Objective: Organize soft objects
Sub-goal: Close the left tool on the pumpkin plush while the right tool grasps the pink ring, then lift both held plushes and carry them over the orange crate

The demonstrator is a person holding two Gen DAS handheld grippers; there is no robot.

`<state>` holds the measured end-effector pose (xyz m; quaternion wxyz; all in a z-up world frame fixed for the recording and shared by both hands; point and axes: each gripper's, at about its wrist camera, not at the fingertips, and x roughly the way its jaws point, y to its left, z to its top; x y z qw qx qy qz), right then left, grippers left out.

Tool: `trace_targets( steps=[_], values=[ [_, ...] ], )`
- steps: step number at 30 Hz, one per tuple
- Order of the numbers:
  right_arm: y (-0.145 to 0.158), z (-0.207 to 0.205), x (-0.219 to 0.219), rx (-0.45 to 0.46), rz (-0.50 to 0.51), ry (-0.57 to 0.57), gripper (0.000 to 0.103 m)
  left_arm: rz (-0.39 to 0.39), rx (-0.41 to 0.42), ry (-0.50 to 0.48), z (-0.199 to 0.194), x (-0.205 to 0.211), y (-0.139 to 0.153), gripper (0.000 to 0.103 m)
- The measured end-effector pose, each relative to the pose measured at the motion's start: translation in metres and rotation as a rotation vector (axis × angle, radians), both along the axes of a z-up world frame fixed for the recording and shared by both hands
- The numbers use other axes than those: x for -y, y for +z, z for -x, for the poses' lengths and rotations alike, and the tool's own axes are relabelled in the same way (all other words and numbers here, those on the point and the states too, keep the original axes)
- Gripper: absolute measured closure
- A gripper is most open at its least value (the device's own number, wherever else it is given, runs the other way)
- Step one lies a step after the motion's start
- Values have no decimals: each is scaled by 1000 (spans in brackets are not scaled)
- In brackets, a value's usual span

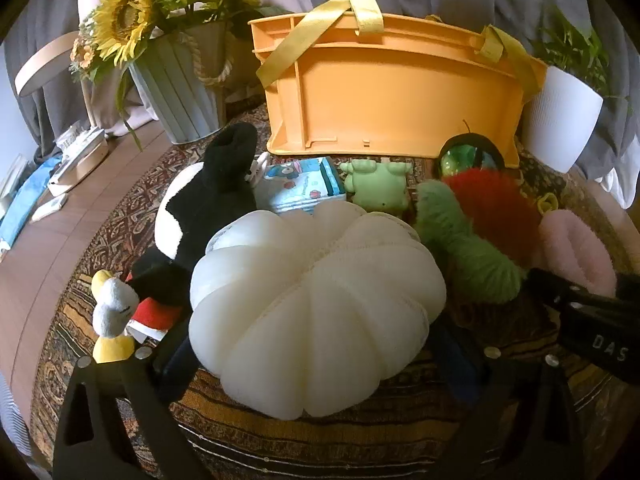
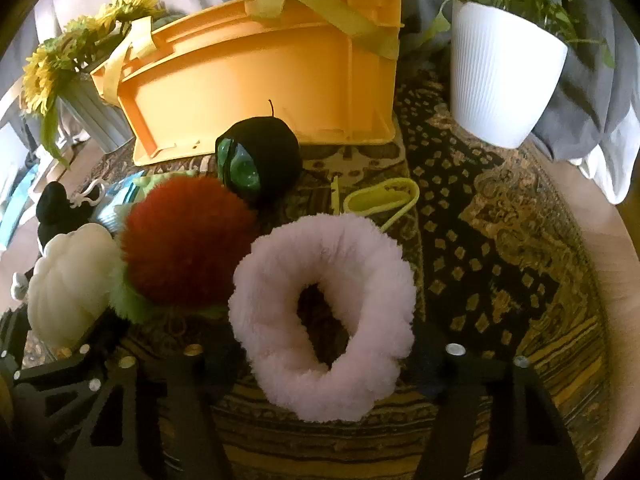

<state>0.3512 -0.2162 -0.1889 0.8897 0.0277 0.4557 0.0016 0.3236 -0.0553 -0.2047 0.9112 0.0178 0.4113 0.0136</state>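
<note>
We cannot see the left gripper's (image 1: 316,356) fingertips behind the ribbed cream pumpkin-shaped cushion (image 1: 316,308) between its jaws, the right gripper's (image 2: 320,364) tips vanish beside the fluffy pink plush ring (image 2: 324,316), and the orange plastic basket's (image 1: 392,92) interior stays hidden beyond both.

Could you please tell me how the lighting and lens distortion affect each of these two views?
Left wrist view: fisheye bows the orange basket; the white pumpkin cushion is evenly lit and sharp. Right wrist view: the pink fluffy ring is soft-edged, the white pot brightly lit, corners vignetted black.
</note>
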Motion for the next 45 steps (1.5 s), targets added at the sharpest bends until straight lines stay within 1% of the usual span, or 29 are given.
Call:
trace_targets(
  steps=[1,7,13,19,24,29,34,38,42,45],
  values=[
    [-1,0,0,-2,-3,-1,45,5,4,1,2,-1,1,7],
    [1,8,0,5,-8,-2,60,30,17,-5,12,-3,5,14],
    [9,21,-2,20,-30,8,65,53,30,-17,25,-4,16,15],
    [21,37,-2,36,-45,3,66,46,62,-49,40,-3,36,16],
    [42,50,-3,67,-58,1,66,64,86,-68,49,-3,59,16],
    [65,58,-6,110,-64,5,66,53,129,-82,53,-4,86,16],
    [90,64,-10,169,-58,5,66,38,168,-97,52,-3,112,16],
    [107,65,-12,205,-56,1,66,48,189,-112,49,-4,131,15],
    [122,64,-15,241,-53,-1,66,66,204,-124,43,-5,144,16],
    [132,60,-16,265,-54,-1,66,65,223,-134,36,-5,154,16]
  ],
)
